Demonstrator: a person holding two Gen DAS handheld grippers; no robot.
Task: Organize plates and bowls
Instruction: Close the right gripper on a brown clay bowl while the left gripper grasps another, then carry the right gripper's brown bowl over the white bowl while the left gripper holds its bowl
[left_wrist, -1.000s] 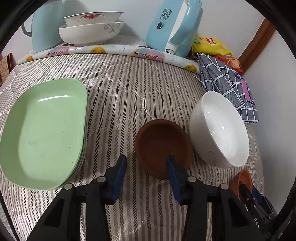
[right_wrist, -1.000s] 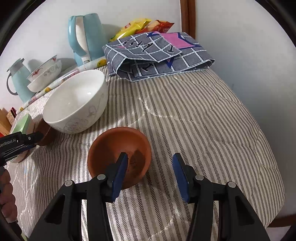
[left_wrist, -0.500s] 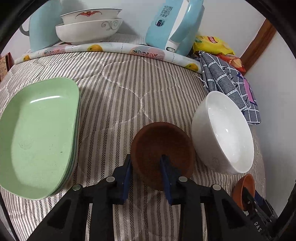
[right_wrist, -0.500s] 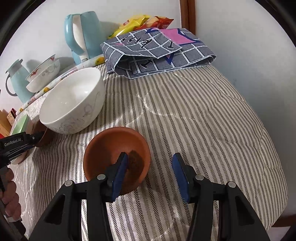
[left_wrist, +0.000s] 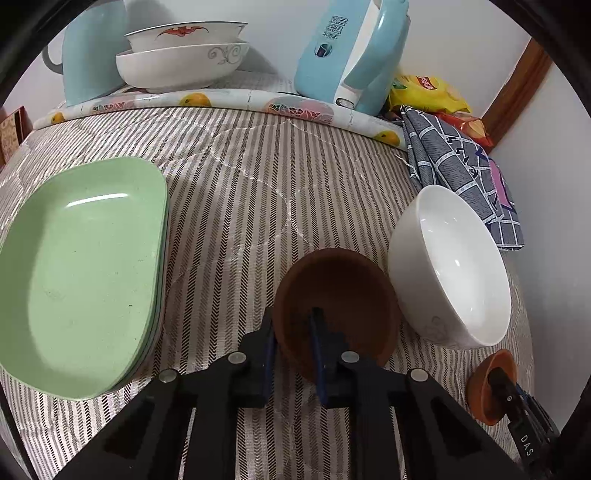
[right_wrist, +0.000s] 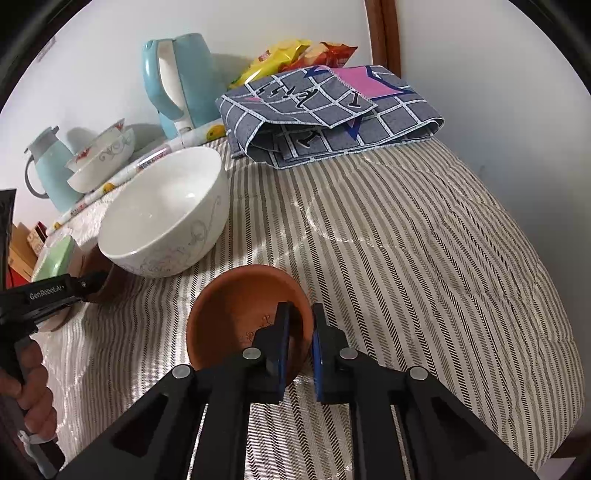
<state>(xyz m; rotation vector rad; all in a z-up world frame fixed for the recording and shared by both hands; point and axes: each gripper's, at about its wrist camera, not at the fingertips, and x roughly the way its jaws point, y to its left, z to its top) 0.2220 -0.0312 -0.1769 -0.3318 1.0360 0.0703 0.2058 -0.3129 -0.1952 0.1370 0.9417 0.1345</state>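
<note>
Both hand-held grippers, left (left_wrist: 293, 343) and right (right_wrist: 300, 341), have just clamped shut.

Glossy white bowl (left_wrist: 448, 269), matt brown bowl (left_wrist: 334, 306), quilted striped cloth (left_wrist: 240, 192).

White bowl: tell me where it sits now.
The white bowl stands on the striped cloth, right of the dark brown bowl, just in front of the folded grey checked cloth.

A dark brown bowl (left_wrist: 334, 295) sat tilted on the striped cloth, its near rim pinched, just beside a large white bowl (left_wrist: 448, 269) that stood upright. A smaller orange-brown bowl (right_wrist: 245, 317) lay near the white one, likewise gripped at its rim. Stacked pale green plates (left_wrist: 79, 273) rested well apart to the left.
</note>
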